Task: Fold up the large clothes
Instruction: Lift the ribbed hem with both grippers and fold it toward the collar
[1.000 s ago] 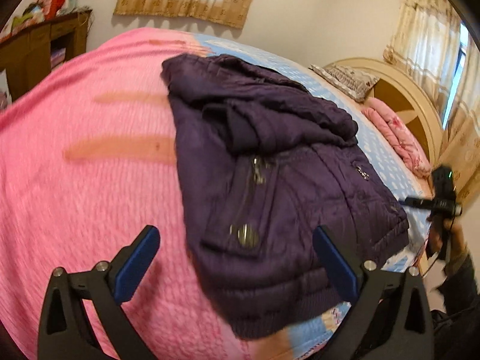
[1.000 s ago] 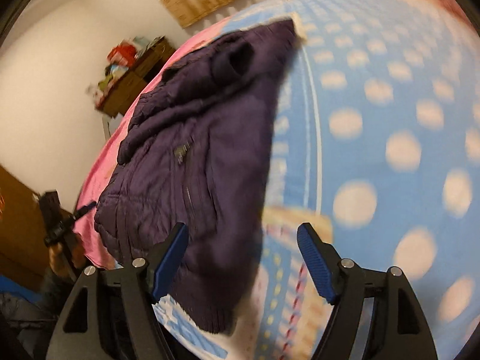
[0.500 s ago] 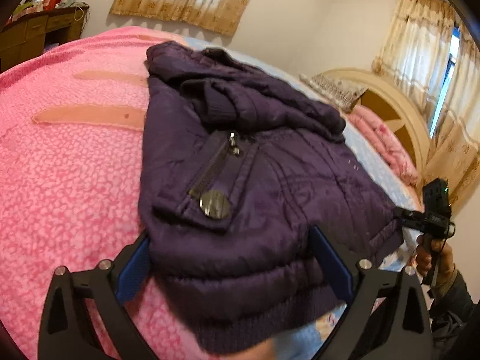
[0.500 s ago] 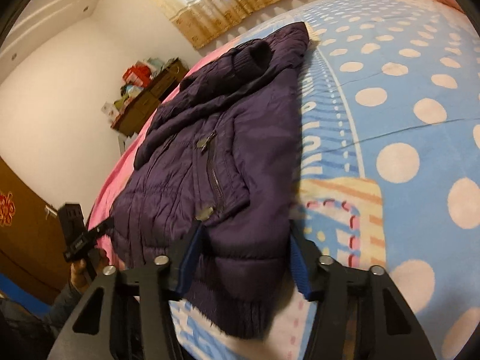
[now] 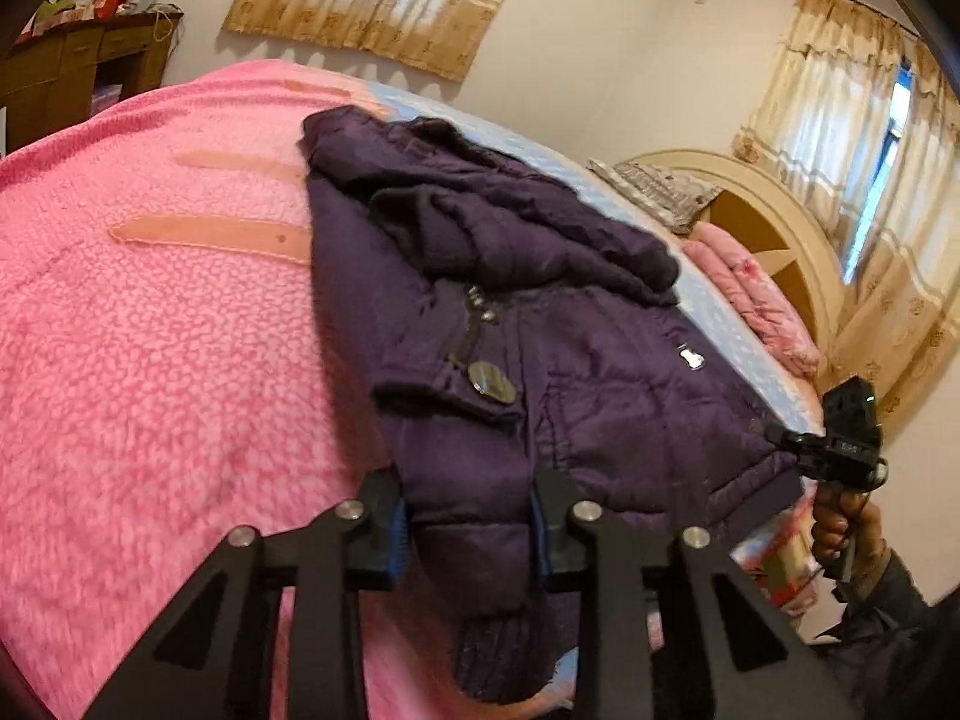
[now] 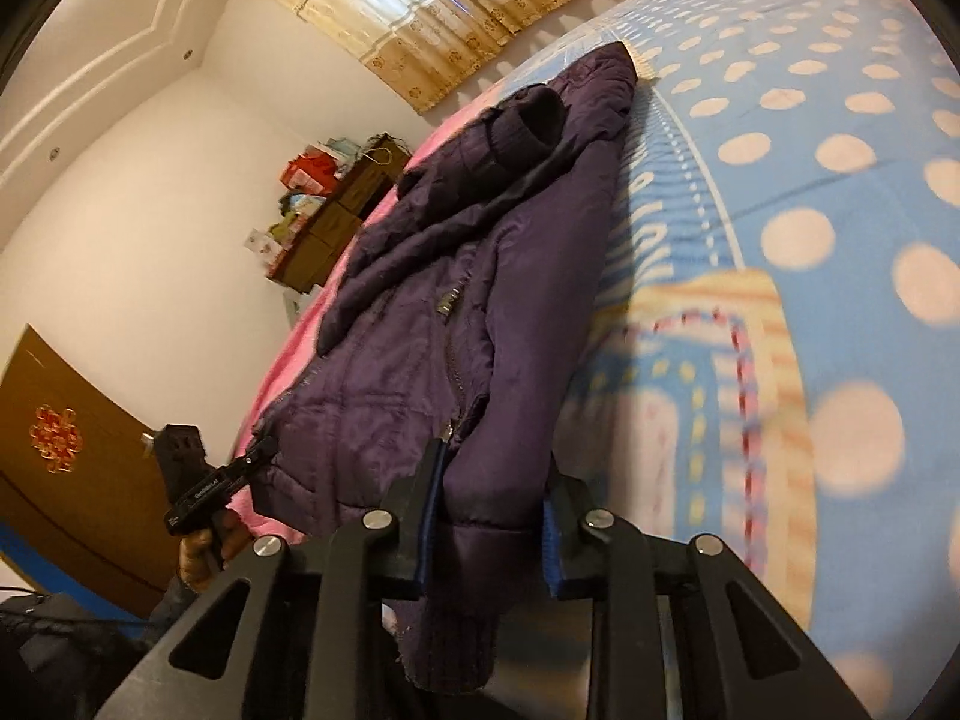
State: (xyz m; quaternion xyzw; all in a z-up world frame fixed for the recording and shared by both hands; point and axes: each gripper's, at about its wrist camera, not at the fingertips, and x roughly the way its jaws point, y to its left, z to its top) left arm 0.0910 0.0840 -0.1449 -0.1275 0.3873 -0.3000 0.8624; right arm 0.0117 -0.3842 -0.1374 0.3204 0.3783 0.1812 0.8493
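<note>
Now both grippers are closed on the hem end of the purple jacket (image 5: 540, 324). A second ago the jaws are seen wide open and short of the cloth; half a second ago they are straddling the hem; at this moment the padded fabric is pinched.

- Left gripper (image 5: 468, 525): jaws narrowed onto the jacket's left bottom corner, just above the ribbed waistband, which hangs below.
- Right gripper (image 6: 489, 531): jaws narrowed onto the right bottom corner, the waistband likewise drooping beneath.
- Jacket: laid front-up on the bed, straddling the pink blanket (image 5: 150, 360) and the blue dotted sheet (image 6: 810, 192). Sleeves are already folded in across the chest; the zip is closed.
- Slight bunching of cloth is noted at both grips; whether the hem is lifted clear of the bed cannot be told.

Judgement: the grasp stage is taken as complete. The hem is likely to be raised and carried toward the collar next. The thick padding may slip if the grips are shallow.
</note>
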